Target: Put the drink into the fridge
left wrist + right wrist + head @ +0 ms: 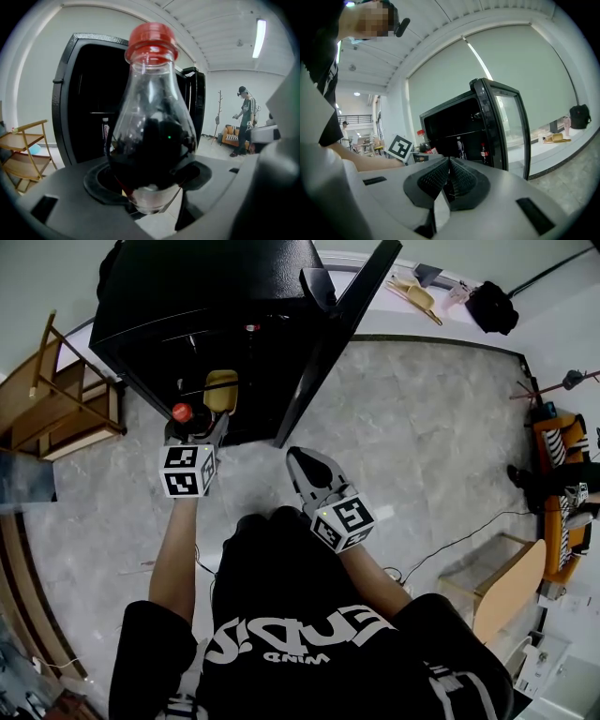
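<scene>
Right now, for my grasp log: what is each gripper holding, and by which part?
The left gripper is shut on the drink bottle, gripping its body below the neck. The right gripper is shut, holding nothing.

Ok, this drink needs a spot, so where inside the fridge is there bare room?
Inside the fridge, the space above the shelf looks bare. Below it two bottles stand mid-way and by the door hinge, so that side is crowded; left of them looks free, though dark.
</scene>
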